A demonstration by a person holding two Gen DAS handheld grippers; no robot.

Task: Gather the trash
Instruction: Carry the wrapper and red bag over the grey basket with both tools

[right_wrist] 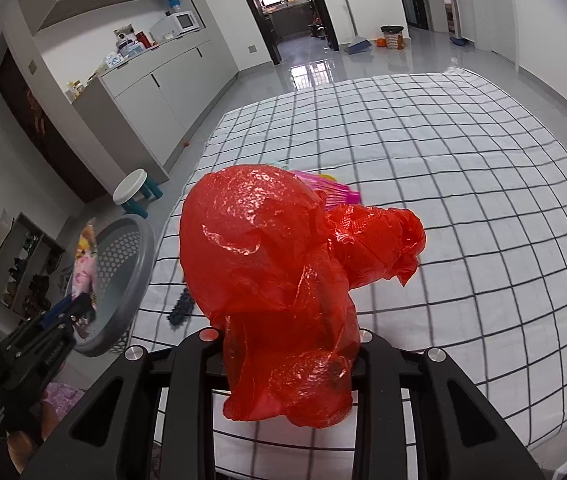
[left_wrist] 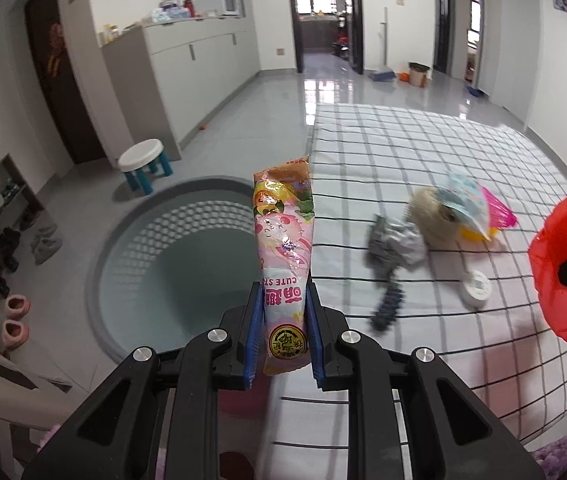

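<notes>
Now pink snack wrapper (left_wrist: 283, 248) btwn left fingers (left_wrist: 252, 332).

Glossy printed foil wrapper (left_wrist: 283, 248); thin, crinkled, shiny red plastic bag (right_wrist: 283, 272); matt perforated grey plastic basket (left_wrist: 171, 240); checked cloth sheet (right_wrist: 463, 184); polished, reflective floor tiles (left_wrist: 323, 84).

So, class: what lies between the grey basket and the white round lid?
In the left wrist view, the pink snack wrapper held up, then a dark comb on the checked sheet.

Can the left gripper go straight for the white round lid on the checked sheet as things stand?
Probably not: the left gripper is shut on a pink snack wrapper beside the grey basket. The white lid lies uncovered, but these jaws are occupied.
</notes>
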